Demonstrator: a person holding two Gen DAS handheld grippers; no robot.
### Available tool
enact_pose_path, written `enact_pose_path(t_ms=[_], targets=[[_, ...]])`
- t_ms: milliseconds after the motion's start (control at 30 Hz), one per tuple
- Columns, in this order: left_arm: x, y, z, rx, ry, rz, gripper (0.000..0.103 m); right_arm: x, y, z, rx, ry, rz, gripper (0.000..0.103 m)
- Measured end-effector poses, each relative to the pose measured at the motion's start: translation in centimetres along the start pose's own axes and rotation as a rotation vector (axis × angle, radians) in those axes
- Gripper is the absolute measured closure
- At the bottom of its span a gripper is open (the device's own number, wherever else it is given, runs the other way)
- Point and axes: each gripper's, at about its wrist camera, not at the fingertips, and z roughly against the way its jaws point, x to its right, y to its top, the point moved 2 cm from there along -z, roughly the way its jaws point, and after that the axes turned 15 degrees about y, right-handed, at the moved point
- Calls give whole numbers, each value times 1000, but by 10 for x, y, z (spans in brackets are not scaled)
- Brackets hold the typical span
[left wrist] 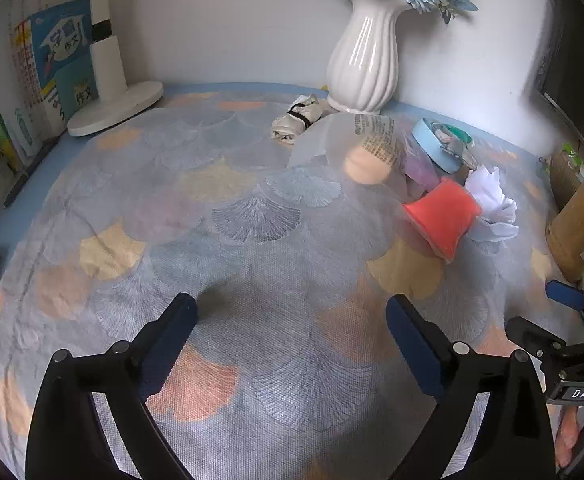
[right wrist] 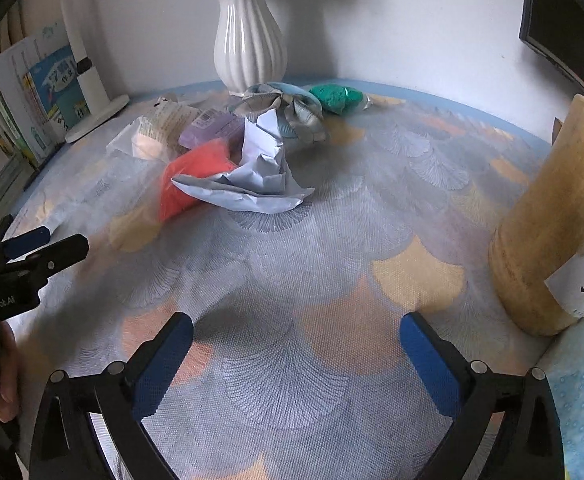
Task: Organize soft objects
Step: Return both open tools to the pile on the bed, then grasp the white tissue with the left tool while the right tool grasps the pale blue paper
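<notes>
Right wrist view: red pouch [right wrist: 189, 184] and crumpled white paper [right wrist: 259, 168] lie heaped mid-counter [right wrist: 332, 240], before a white vase [right wrist: 247, 40]. Left tool [left wrist: 292, 316] and right tool [right wrist: 296, 328] gape wide, empty, over bare patterned cloth.

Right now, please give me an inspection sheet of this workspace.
Surface: patterned cloth, bare in front.
Job's things: red bag, crumpled paper, purple pack, green bag, piled together at the back.
Clutter: rolled cloth, blue tape roll.
Grippers: left tool and right tool open, holding nothing.
Cables: nothing seen.
Surroundings: white vase, books, lamp base, cardboard tube.
</notes>
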Motion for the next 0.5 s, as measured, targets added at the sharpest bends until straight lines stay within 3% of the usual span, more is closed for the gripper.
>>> enact_pose_path(t_ms=[500], targets=[[5,-2,-2,-6,29,-27,6,0,1,-1,-10,-5,3,0]])
